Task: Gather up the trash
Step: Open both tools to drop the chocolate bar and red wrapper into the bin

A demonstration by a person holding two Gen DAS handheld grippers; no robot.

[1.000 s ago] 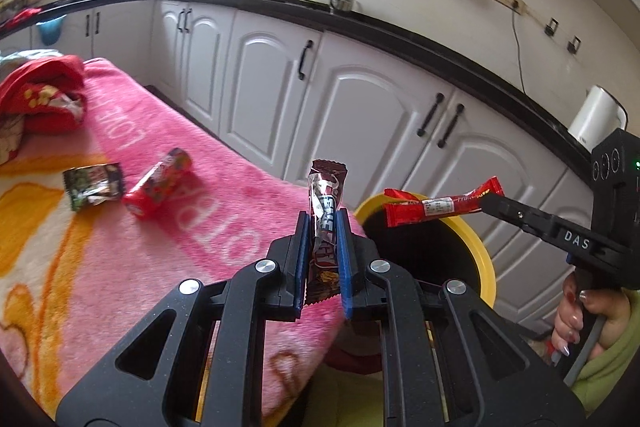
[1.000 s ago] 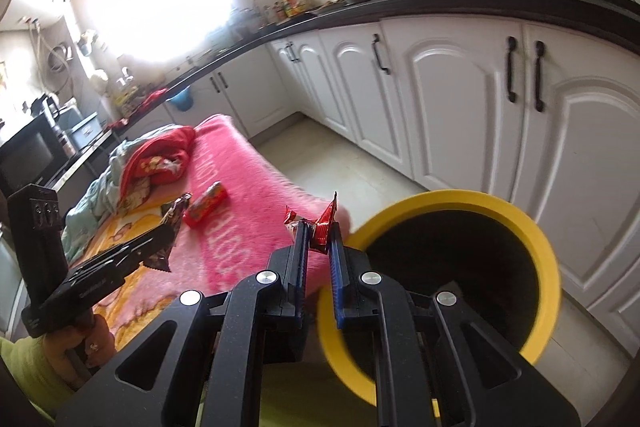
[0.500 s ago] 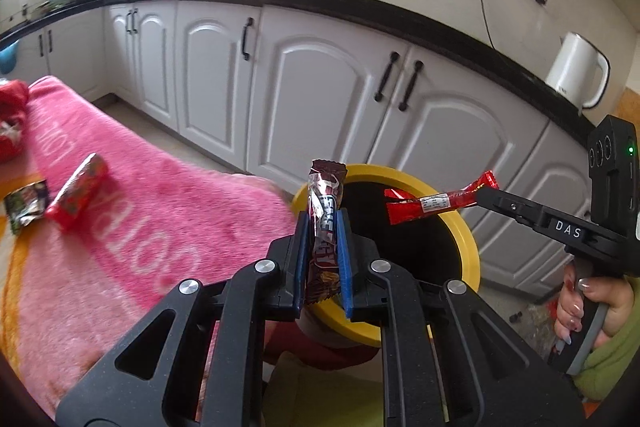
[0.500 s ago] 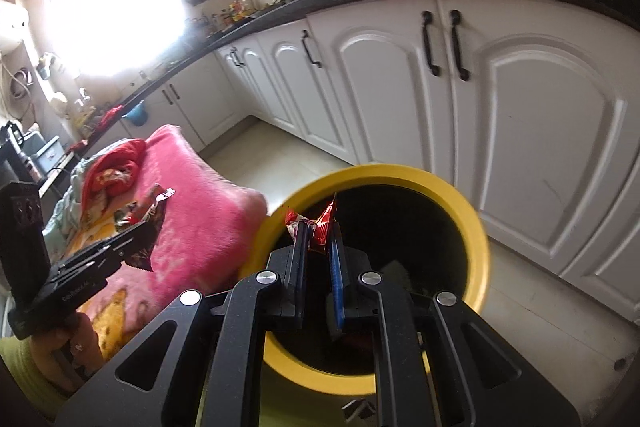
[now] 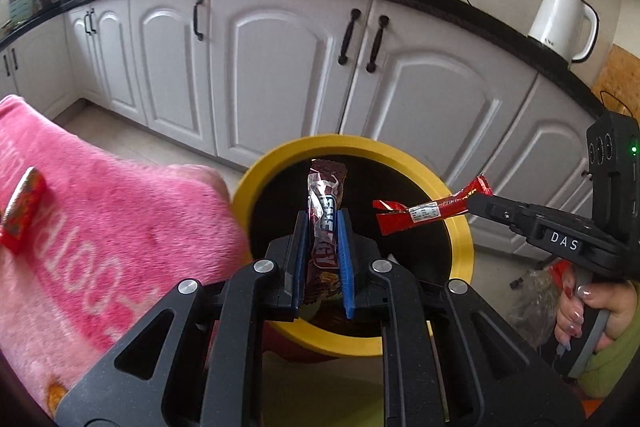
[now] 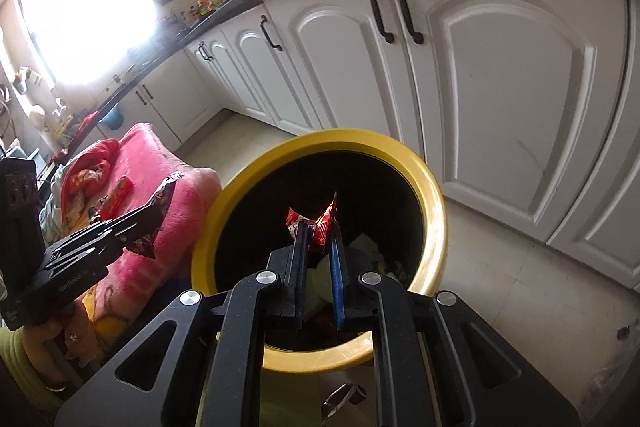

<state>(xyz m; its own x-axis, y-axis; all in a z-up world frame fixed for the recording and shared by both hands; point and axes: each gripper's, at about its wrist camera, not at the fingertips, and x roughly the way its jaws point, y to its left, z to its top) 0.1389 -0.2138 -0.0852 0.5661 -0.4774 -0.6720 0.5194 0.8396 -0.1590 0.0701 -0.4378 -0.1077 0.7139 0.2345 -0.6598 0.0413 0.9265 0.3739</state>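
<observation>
Both hand-held grippers have swung off the pink blanket and now sit over the mouth of the yellow bin, which was off to the side a second ago.

Left hand-held gripper is clenched on the brown wrapper, held upright above the bin's near rim. Right hand-held gripper is clamped on one end of the red wrapper, the rest sticking out over the opening.

To do the drop well, we'd open each only once its wrapper is fully inside the rim line. The red one is long and light, so we'd lower it a bit first or it may flutter out.

Left view shows the red wrapper side-on, and a crumpled clear bag on the floor by the bin. Right view looks down into the bin, where trash already lies, and shows a red packet left on the blanket, near its bin-side end.
</observation>
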